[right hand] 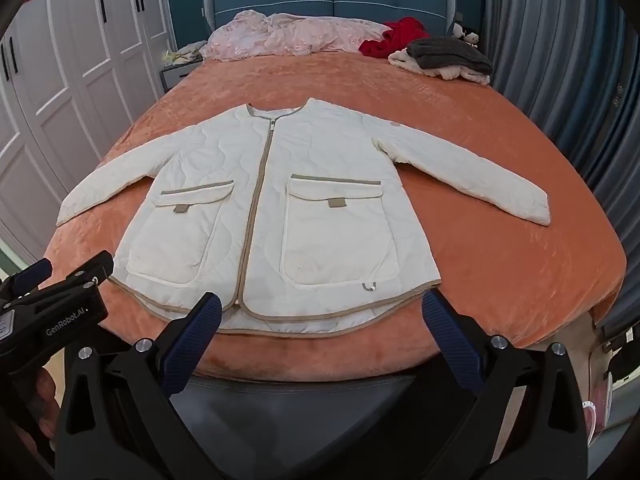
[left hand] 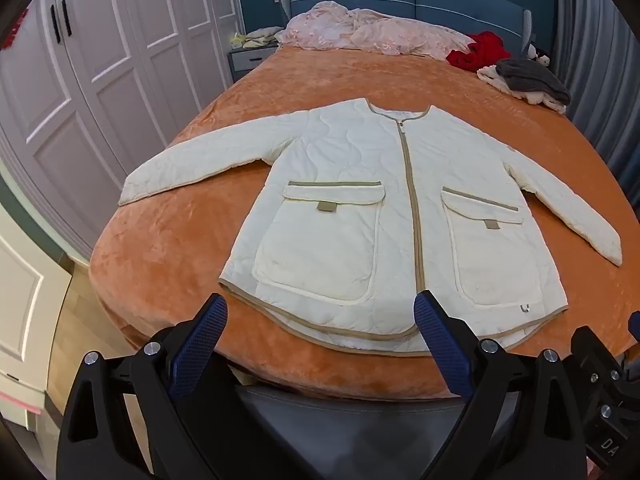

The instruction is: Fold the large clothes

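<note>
A cream quilted jacket (left hand: 360, 208) with tan trim, a zipped front and two big pockets lies flat, face up, on the orange bedspread (left hand: 168, 248), sleeves spread to both sides; it also shows in the right wrist view (right hand: 280, 208). My left gripper (left hand: 322, 308) is open and empty, hovering just short of the hem, left of the zip. My right gripper (right hand: 322, 306) is open and empty, just short of the hem, right of the zip. The left gripper's body (right hand: 52, 300) shows at the left edge of the right wrist view.
A pink quilt (left hand: 360, 32), red cloth (left hand: 480, 52) and a grey and white pile of clothes (left hand: 528, 80) lie at the head of the bed. White wardrobe doors (left hand: 80, 80) stand on the left, grey curtains (right hand: 568, 80) on the right. A nightstand (left hand: 248, 58) is by the headboard.
</note>
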The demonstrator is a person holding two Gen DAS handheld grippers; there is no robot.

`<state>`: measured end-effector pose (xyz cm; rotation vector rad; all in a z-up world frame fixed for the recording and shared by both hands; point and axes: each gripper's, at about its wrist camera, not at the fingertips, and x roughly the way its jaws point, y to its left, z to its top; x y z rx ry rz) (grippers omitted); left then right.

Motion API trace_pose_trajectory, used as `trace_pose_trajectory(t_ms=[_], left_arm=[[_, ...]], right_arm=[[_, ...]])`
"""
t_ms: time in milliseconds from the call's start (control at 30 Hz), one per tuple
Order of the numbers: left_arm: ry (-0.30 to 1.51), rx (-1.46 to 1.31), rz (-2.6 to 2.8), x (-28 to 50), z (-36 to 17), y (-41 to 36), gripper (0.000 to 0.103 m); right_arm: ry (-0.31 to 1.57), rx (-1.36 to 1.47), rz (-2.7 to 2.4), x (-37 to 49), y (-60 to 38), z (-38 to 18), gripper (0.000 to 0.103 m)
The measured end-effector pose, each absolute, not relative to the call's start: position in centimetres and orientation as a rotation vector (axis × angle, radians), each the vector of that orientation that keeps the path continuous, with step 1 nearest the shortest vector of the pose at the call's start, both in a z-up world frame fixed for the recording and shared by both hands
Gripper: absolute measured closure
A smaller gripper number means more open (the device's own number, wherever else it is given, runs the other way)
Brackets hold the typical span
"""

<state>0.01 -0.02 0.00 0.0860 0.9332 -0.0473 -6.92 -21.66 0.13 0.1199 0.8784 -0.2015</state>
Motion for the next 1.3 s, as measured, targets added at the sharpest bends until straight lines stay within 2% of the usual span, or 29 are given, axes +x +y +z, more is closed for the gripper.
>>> trace_pose_trajectory(t_ms=[1300], left_arm=[[0.916, 0.1, -0.042, -0.7, 0.6, -0.2, 0.011]], right_arm=[[0.871, 0.117, -0.191, -7.1, -21.0, 0.7, 0.005]])
